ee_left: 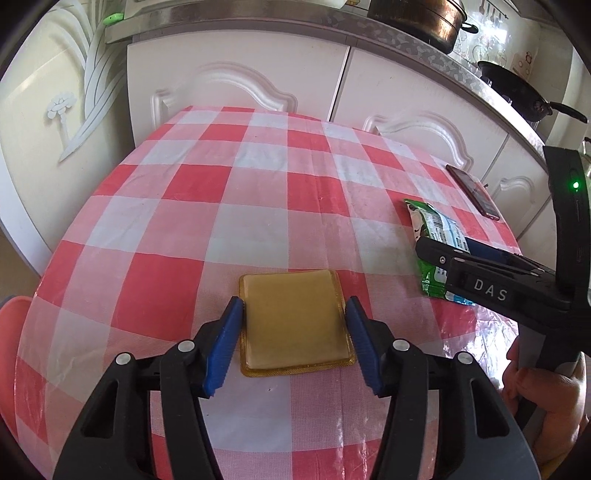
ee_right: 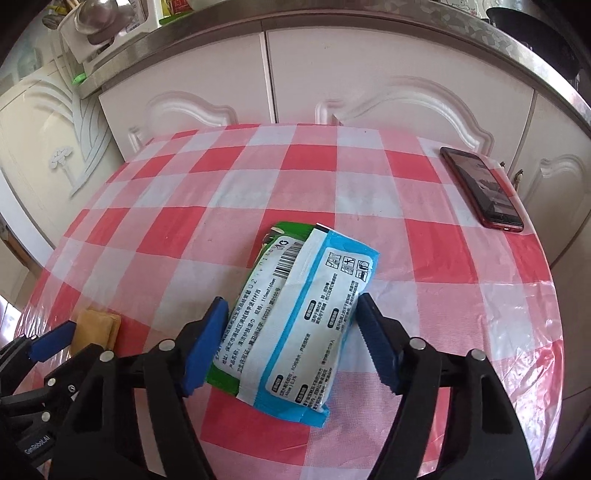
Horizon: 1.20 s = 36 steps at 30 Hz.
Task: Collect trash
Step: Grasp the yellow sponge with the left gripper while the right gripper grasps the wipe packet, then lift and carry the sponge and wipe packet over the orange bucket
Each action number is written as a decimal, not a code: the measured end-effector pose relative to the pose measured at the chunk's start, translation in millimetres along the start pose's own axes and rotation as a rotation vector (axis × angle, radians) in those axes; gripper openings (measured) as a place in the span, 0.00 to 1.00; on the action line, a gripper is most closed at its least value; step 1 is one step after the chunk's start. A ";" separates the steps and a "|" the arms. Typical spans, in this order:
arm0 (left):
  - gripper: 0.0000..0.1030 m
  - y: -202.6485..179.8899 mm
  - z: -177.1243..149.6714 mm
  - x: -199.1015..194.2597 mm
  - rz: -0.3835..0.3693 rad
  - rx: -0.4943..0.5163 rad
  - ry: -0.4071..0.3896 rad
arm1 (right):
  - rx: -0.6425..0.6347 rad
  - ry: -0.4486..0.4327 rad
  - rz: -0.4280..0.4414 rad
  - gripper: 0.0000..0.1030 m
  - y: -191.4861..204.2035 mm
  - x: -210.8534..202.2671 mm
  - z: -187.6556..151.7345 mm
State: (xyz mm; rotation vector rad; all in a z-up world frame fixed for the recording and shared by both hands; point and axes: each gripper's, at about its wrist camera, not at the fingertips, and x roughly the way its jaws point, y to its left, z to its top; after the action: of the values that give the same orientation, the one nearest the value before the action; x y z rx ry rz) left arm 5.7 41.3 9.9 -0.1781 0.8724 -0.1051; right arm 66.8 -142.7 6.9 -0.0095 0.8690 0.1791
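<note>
A flat yellow square packet [ee_left: 295,321] lies on the red and white checked tablecloth [ee_left: 258,192]. My left gripper [ee_left: 294,345] is open with a blue finger on each side of the packet. A green, white and blue wipes wrapper [ee_right: 295,317] lies on the cloth. My right gripper [ee_right: 291,341] is open and straddles the wrapper, fingers close to its sides. The wrapper also shows in the left wrist view [ee_left: 432,240], partly hidden behind the right gripper's body. The yellow packet shows at the left of the right wrist view [ee_right: 96,326].
A red phone [ee_right: 482,188] lies at the table's far right edge. White cabinet doors [ee_right: 332,81] stand right behind the table, with pots on the counter [ee_left: 421,18] above. A pink object [ee_left: 9,350] sits at the left edge.
</note>
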 end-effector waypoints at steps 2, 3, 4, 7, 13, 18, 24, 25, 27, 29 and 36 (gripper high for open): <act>0.56 2.9 0.0 -1.7 -0.019 -0.010 -0.001 | 0.001 -0.005 0.012 0.62 -1.8 -0.6 0.3; 0.56 3.8 -0.1 -2.7 -0.022 -0.012 -0.004 | 0.004 -0.007 0.019 0.60 -2.8 -0.8 0.2; 0.56 5.4 0.0 -4.6 -0.024 -0.015 -0.012 | 0.008 -0.010 0.029 0.59 -4.2 -0.9 0.4; 0.56 9.9 0.5 -8.9 -0.042 -0.028 -0.022 | 0.019 -0.020 0.048 0.55 -5.7 -2.2 0.5; 0.56 14.8 1.7 -19.0 -0.061 -0.035 -0.043 | 0.043 -0.039 0.097 0.49 -8.1 -5.1 1.3; 0.56 20.0 2.0 -27.1 -0.069 -0.041 -0.056 | 0.110 -0.042 0.198 0.48 -15.1 -7.1 1.2; 0.56 25.9 -0.9 -37.2 -0.067 -0.045 -0.069 | 0.159 -0.066 0.285 0.48 -16.4 -16.3 2.2; 0.56 27.4 -0.9 -38.7 -0.068 -0.047 -0.072 | 0.159 -0.071 0.289 0.48 -15.7 -17.8 2.4; 0.56 29.8 -1.3 -42.0 -0.070 -0.049 -0.078 | 0.164 -0.082 0.304 0.48 -14.0 -21.3 3.6; 0.56 33.0 -1.5 -46.4 -0.072 -0.051 -0.086 | 0.170 -0.087 0.326 0.48 -10.7 -25.0 4.1; 0.56 51.4 -5.1 -61.0 -0.067 -0.073 -0.106 | 0.148 -0.102 0.392 0.48 12.4 -34.2 4.3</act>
State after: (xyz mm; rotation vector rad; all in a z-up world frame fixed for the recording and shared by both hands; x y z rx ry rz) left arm -36.2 101.2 42.3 -0.2788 0.7652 -0.1257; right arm 46.5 -135.4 36.5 0.3080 0.7737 0.4775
